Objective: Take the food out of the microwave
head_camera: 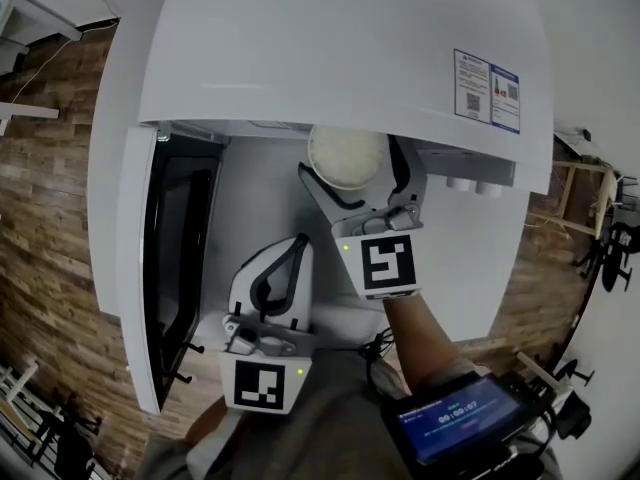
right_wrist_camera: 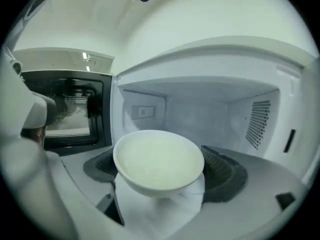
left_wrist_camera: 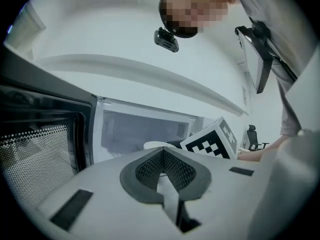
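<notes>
Hold bowl (right_wrist_camera: 159, 159) level in right gripper (right_wrist_camera: 160, 181), jaws pinching its sides; draw straight out of microwave (right_wrist_camera: 200, 104); leave left gripper (left_wrist_camera: 164, 171), jaws pressed together, aside.

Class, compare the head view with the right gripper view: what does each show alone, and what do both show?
Only the head view shows the label on top of the microwave and the lit screen. Only the right gripper view shows the cavity's back wall and vent holes. Both show the bowl held in the right gripper and the open door.
</notes>
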`<state>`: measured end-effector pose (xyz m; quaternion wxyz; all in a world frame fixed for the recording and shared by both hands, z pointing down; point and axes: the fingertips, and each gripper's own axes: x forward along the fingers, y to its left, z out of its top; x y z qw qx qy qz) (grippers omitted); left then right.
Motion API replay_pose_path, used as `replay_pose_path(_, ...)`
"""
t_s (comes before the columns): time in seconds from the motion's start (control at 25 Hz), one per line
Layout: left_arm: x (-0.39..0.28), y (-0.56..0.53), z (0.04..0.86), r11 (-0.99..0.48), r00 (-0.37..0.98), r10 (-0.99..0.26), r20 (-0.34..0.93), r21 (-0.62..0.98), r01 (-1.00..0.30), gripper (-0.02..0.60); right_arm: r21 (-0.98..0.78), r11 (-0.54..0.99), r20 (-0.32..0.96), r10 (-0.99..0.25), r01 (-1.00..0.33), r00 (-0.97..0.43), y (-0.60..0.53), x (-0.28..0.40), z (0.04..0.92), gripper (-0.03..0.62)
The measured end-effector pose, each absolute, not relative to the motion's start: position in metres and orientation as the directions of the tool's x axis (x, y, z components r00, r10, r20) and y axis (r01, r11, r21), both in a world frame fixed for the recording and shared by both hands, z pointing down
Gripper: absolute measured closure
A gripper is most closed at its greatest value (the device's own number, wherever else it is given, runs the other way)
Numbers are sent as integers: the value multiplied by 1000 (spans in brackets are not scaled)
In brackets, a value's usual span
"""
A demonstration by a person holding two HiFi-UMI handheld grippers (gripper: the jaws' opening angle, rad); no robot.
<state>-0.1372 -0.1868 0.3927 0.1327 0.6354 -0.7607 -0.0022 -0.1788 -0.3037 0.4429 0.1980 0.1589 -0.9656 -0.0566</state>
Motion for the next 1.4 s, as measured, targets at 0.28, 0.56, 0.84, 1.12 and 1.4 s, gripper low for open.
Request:
replay_pose_path(0.28, -88, -166, 376, 138, -114, -981, 159, 152, -979, 575, 143, 938, 380, -346, -315, -858, -267, -109, 444, 92)
replay_pose_path(0.56, -48, -161, 372, 74, -52, -988, 148, 150, -986, 575, 106, 924, 440, -376, -369, -815, -255, -48, 475, 92)
replay_pose_path(0.84, -46, -165, 376, 63, -39, -986, 164, 146, -987, 575, 109, 918, 496, -383, -382, -779, -266, -38, 510, 92)
replay_pose_path(1.12, -58, -169, 385, 78, -49, -981, 187, 155, -985, 575, 100, 919, 529, -375, -382, -761, -273, -42, 530, 91)
replay_pose_path(1.4, -62, -168, 387, 79, -47, -980, 196, 157, -985, 575, 105, 917, 545, -377, -385, -749, -272, -41, 542, 91)
